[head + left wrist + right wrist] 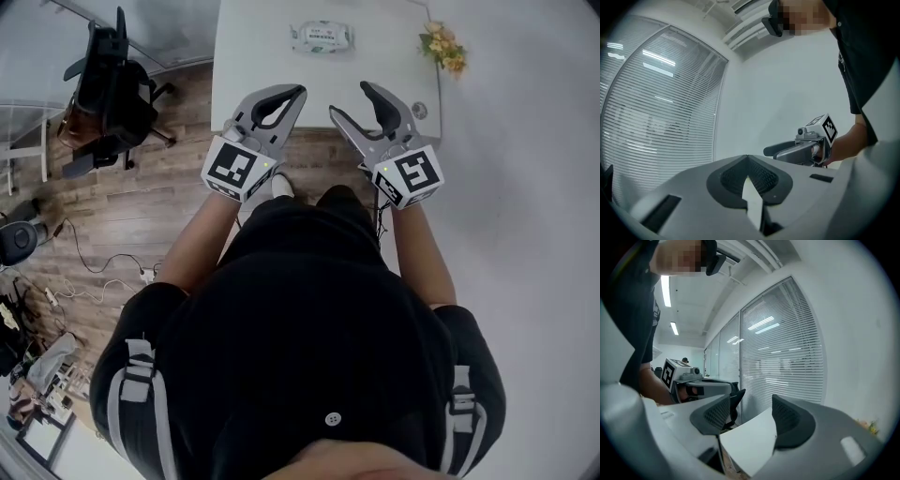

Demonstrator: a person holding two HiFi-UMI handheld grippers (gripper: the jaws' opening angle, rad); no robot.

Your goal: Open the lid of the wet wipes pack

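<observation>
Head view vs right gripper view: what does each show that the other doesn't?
Head view only: the wipes pack, lying untouched at the far side of the table, well ahead of both grippers. Right gripper view only: window blinds and ceiling lights. Both: the table, the left gripper, shut, and the right gripper, jaws apart with nothing between them.

I hold the left gripper [296, 94] and right gripper [350, 99] side by side over the near edge of the table [253, 56]; the wet wipes pack [322, 37] lies well beyond them.
</observation>
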